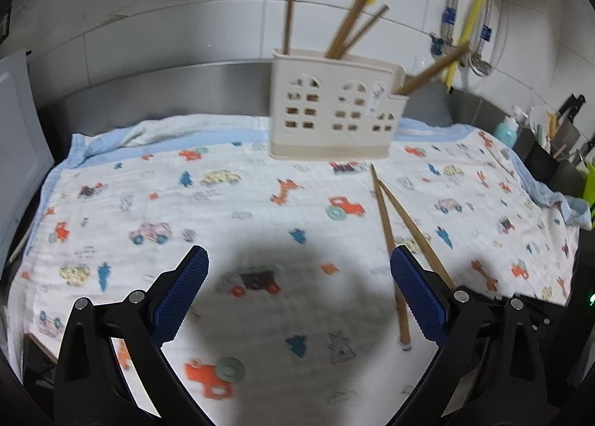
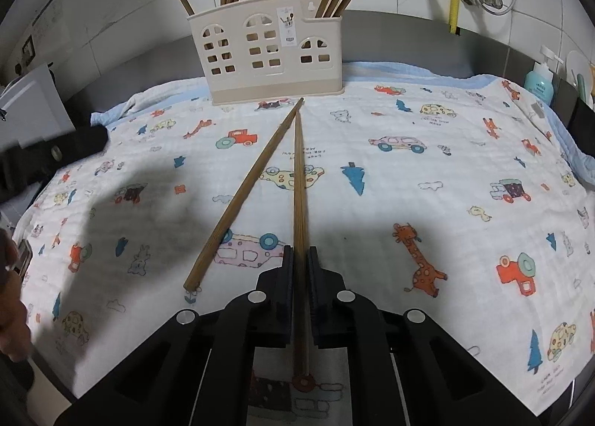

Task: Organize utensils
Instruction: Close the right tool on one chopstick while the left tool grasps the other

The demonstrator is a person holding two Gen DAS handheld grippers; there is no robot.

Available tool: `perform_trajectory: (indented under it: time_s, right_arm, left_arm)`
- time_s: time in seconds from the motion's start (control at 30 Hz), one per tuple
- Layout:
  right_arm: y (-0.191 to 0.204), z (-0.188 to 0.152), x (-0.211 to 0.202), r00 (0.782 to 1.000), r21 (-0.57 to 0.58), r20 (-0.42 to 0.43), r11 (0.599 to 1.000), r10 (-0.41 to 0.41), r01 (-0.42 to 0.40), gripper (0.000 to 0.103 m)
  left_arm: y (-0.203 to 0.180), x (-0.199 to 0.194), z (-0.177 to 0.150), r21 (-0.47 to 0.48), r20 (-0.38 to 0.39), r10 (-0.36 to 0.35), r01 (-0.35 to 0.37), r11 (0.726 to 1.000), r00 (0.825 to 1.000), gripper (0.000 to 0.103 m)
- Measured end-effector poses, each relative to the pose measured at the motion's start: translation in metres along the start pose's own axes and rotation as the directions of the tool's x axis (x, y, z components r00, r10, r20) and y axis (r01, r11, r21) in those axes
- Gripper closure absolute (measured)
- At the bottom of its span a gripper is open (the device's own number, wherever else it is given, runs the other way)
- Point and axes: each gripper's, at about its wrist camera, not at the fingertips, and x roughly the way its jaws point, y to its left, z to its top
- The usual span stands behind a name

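Observation:
A cream utensil holder [image 2: 267, 54] with window cut-outs stands at the back of the patterned cloth [image 2: 409, 180], with several wooden chopsticks upright in it. Two loose wooden chopsticks lie on the cloth, tips meeting near the holder's base. My right gripper [image 2: 299, 258] is shut on the right chopstick [image 2: 299, 180] near its thick end. The other chopstick [image 2: 245, 191] lies free just to its left. In the left wrist view the holder [image 1: 334, 106] is farther off and both chopsticks [image 1: 386, 225] lie beside the right finger. My left gripper [image 1: 299, 270] hangs open above the cloth, holding nothing.
A steel ledge and tiled wall rise behind the cloth. Bottles and a black rack [image 1: 535, 151] crowd the right end of the counter, near a teal soap bottle [image 2: 539, 80]. A white board [image 1: 18, 151] leans at the left. A hand [image 2: 11, 296] shows at the left edge.

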Motion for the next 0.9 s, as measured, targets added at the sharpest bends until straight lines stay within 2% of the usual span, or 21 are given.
perform_trajectory:
  time_s: [0.17,0.23,0.3,0.37,0.43,0.47,0.6,0.67,0.9]
  right_arm:
    - [-0.010,0.003,-0.014,0.999,0.001,0.031,1.000,0.008,-0.008,0.096]
    - [-0.015,0.004,-0.020,0.999,0.004,0.047,1.000,0.012,-0.012,0.096]
    - [-0.020,0.006,-0.027,0.998,0.004,0.060,1.000,0.014,-0.015,0.096]
    - [-0.025,0.008,-0.033,0.997,0.004,0.073,1.000,0.021,-0.021,0.096]
    - [-0.028,0.009,-0.036,0.997,-0.002,0.078,1.000,0.022,-0.022,0.096]
    - [-0.029,0.009,-0.037,0.997,-0.004,0.079,1.000,0.024,-0.024,0.096]
    - [-0.035,0.009,-0.041,0.996,-0.006,0.086,0.999,0.037,-0.036,0.096]
    - [-0.039,0.010,-0.042,0.995,-0.006,0.088,0.999,0.044,-0.044,0.096]
    - [-0.047,0.013,-0.042,0.995,-0.014,0.092,0.999,0.048,-0.046,0.096]
  left_arm:
    - [-0.018,0.008,-0.013,-0.001,-0.035,-0.044,0.044,0.999,0.998,0.009]
    - [-0.025,0.011,-0.017,0.007,-0.049,-0.071,0.071,0.997,0.996,0.020]
    - [-0.035,0.018,-0.020,0.019,-0.074,-0.090,0.091,0.996,0.993,0.024]
    - [-0.043,0.022,-0.023,0.036,-0.086,-0.109,0.112,0.993,0.990,0.034]
    - [-0.049,0.026,-0.025,0.043,-0.100,-0.119,0.123,0.991,0.988,0.038]
    - [-0.053,0.028,-0.025,0.044,-0.108,-0.130,0.135,0.990,0.986,0.043]
    - [-0.062,0.038,-0.026,0.047,-0.139,-0.151,0.159,0.986,0.979,0.055]
    - [-0.066,0.043,-0.027,0.046,-0.155,-0.163,0.172,0.984,0.974,0.066]
    - [-0.077,0.057,-0.028,0.058,-0.187,-0.153,0.166,0.984,0.970,0.078]
